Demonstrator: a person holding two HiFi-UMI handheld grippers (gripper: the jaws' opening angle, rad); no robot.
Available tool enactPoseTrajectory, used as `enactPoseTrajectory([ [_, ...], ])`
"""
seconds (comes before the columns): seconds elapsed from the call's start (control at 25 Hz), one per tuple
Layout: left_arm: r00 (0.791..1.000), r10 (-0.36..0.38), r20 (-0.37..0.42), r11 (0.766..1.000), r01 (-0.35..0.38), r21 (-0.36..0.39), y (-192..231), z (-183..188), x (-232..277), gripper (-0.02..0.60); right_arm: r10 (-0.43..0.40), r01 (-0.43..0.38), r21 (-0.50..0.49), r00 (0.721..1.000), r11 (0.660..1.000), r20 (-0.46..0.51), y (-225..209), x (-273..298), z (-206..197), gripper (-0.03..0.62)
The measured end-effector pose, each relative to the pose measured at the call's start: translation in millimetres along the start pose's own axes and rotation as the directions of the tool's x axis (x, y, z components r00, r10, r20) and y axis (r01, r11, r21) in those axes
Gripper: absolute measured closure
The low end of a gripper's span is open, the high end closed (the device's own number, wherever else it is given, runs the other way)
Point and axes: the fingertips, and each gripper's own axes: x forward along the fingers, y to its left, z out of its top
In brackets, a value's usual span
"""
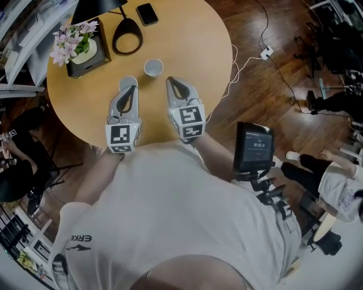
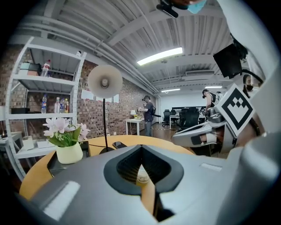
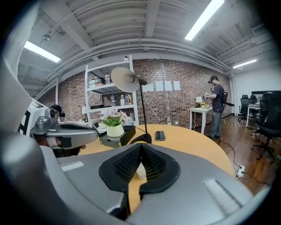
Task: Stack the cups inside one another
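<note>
Left hand-held gripper (image 1: 131,90): clenched, empty; nearer cup (image 1: 126,81) at twelve o'clock.
Right hand-held gripper (image 1: 175,84): clenched, empty.
Cups (image 1: 153,67): probably light, stiff, tippy; pinch one rim wall.

The round wooden table (image 1: 79,110) before me carried a pot of pink flowers (image 1: 72,41) on a black box (image 1: 86,65) at its far left. Beside that stood a black lamp's ring-shaped base (image 1: 126,36), and a dark phone (image 1: 147,13) lay flat just beyond. A white cable (image 1: 243,67) trailed over the wooden floor (image 1: 266,102) to my right. A white shelf (image 2: 41,79) with bottles (image 2: 61,105) stood against the brick wall (image 3: 175,96).
</note>
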Motion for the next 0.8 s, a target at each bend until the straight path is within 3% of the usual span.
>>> enactPoseTrajectory([
  [0.36, 0.995, -0.009, -0.100, 1.000, 0.006, -0.025, -8, -33, 19, 0.580, 0.047, -0.048, -0.026, 0.997, 0.999, -0.068, -7, 30, -24, 0.580],
  [0.72, 0.972, -0.078, -0.222, 0.997, 0.072, -0.037, -30, -77, 31, 0.580, 0.060, -0.068, -0.037, 0.981, 0.997, -0.187, -15, 55, -75, 0.577],
  [0.8, 0.963, -0.096, -0.253, 0.995, 0.089, -0.040, -33, -90, 35, 0.580, 0.086, -0.102, -0.056, 0.968, 0.993, -0.234, -11, 65, -92, 0.515],
])
